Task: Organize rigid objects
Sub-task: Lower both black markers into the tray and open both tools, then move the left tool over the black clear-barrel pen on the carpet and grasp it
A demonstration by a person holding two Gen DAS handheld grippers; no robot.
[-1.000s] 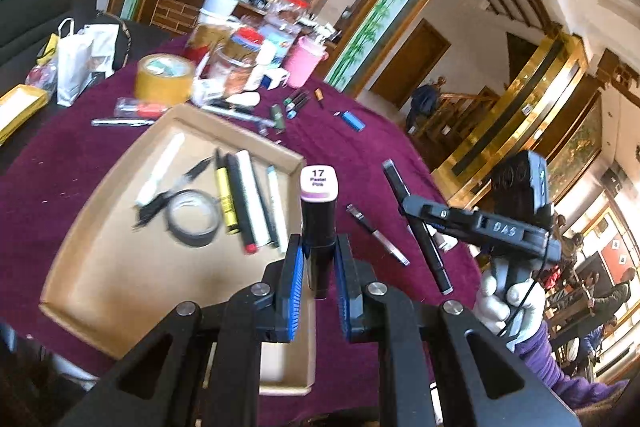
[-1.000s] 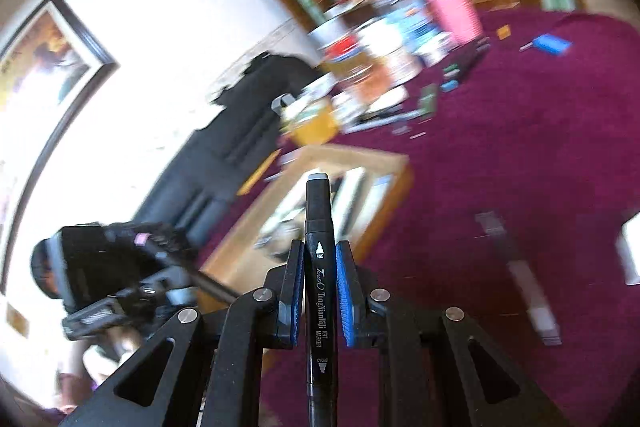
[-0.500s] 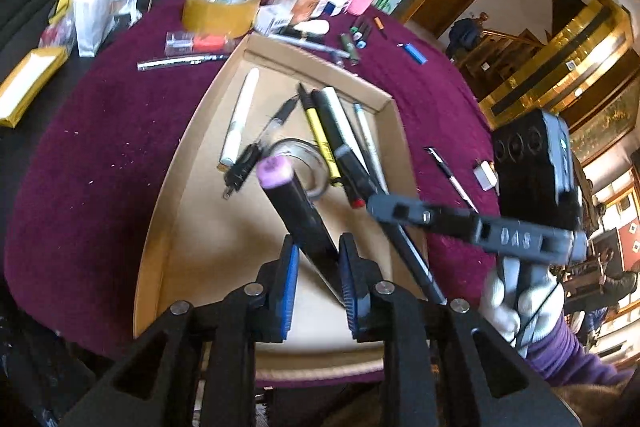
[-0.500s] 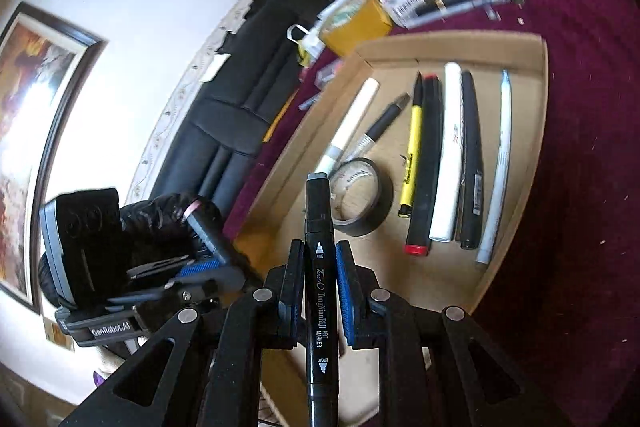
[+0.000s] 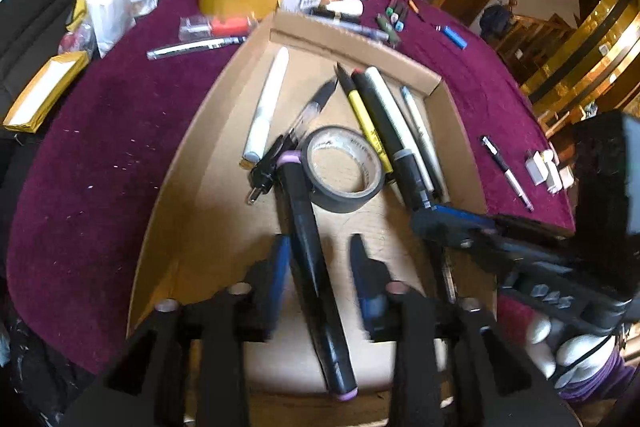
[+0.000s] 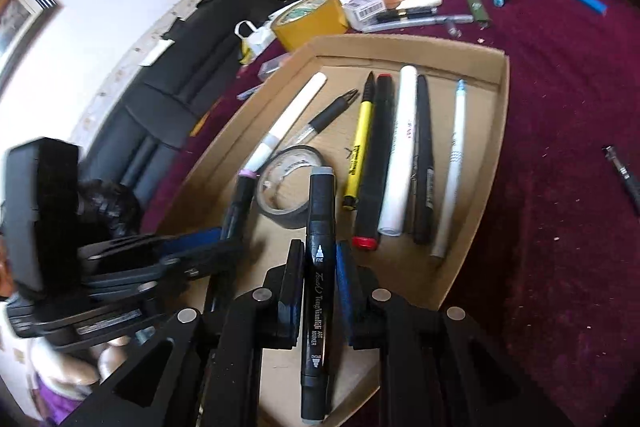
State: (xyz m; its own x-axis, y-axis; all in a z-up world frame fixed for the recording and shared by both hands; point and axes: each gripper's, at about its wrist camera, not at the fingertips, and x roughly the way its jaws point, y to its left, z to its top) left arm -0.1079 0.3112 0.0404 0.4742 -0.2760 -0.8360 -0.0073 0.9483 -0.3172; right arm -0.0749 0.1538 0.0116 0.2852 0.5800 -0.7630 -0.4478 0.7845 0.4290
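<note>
The left gripper [image 5: 316, 267] is opening its jaws around a pink-capped black marker [image 5: 310, 259] that slants down into the cardboard tray [image 5: 188, 163], its tip beside a roll of grey tape [image 5: 342, 169]. The right gripper [image 6: 318, 287] pinches a grey-capped marker [image 6: 318, 267] narrowly above the same tray. A tidy release likely means clearing the left fingers straight back, then lowering the right marker parallel to the row of pens [image 6: 400, 155].
</note>
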